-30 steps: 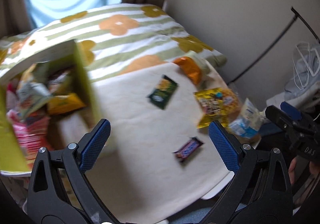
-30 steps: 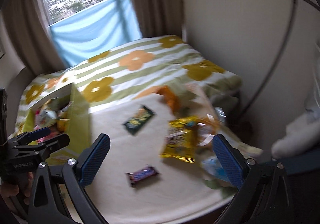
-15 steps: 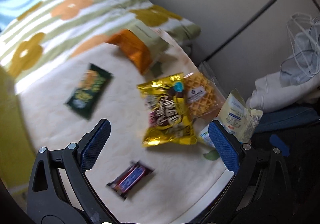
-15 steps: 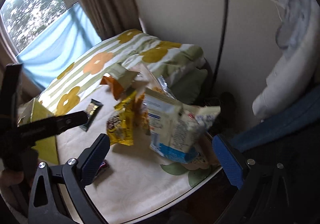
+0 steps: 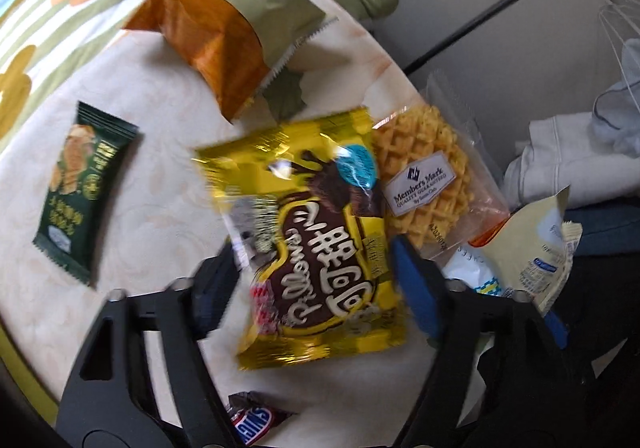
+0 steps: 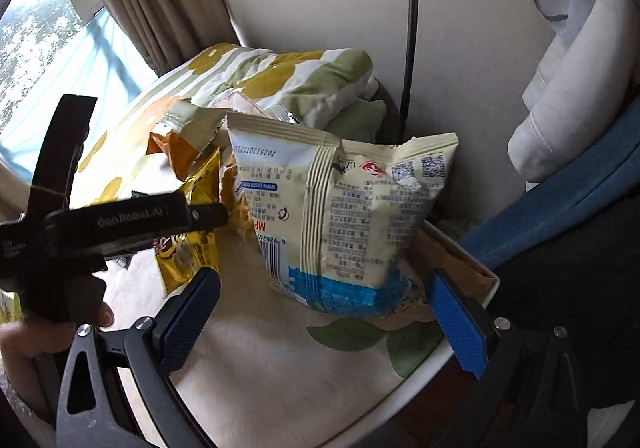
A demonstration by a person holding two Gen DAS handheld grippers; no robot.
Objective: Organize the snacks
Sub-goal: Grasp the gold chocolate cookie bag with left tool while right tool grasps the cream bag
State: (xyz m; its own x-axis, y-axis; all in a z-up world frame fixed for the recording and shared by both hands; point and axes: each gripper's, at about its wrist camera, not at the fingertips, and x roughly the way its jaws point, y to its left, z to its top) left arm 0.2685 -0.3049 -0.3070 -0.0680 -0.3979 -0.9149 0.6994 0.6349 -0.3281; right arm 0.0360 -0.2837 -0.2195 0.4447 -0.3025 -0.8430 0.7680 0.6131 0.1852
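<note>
Several snacks lie on a cream table (image 5: 160, 167). My left gripper (image 5: 316, 276) is open, its blue pads on either side of a yellow chocolate snack bag (image 5: 312, 248). It also shows in the right wrist view (image 6: 188, 248). My right gripper (image 6: 320, 316) is open, just in front of a cream and blue bag (image 6: 344, 215) that stands near the table's right edge. Around them lie a dark green packet (image 5: 80, 187), an orange and green bag (image 5: 224, 35), a waffle pack (image 5: 428, 183) and a Snickers bar (image 5: 256, 424).
A bed with a flowered striped cover (image 6: 256, 75) lies behind the table. A black pole (image 6: 410, 27) stands against the wall. White and blue clothes (image 6: 568, 107) pile at the right. The table's front right edge (image 6: 440, 360) is close to my right gripper.
Both grippers have swung right, away from the green snack box, and moved in close. The left now straddles the yellow bag; the right has closed in on the cream and blue bag.
</note>
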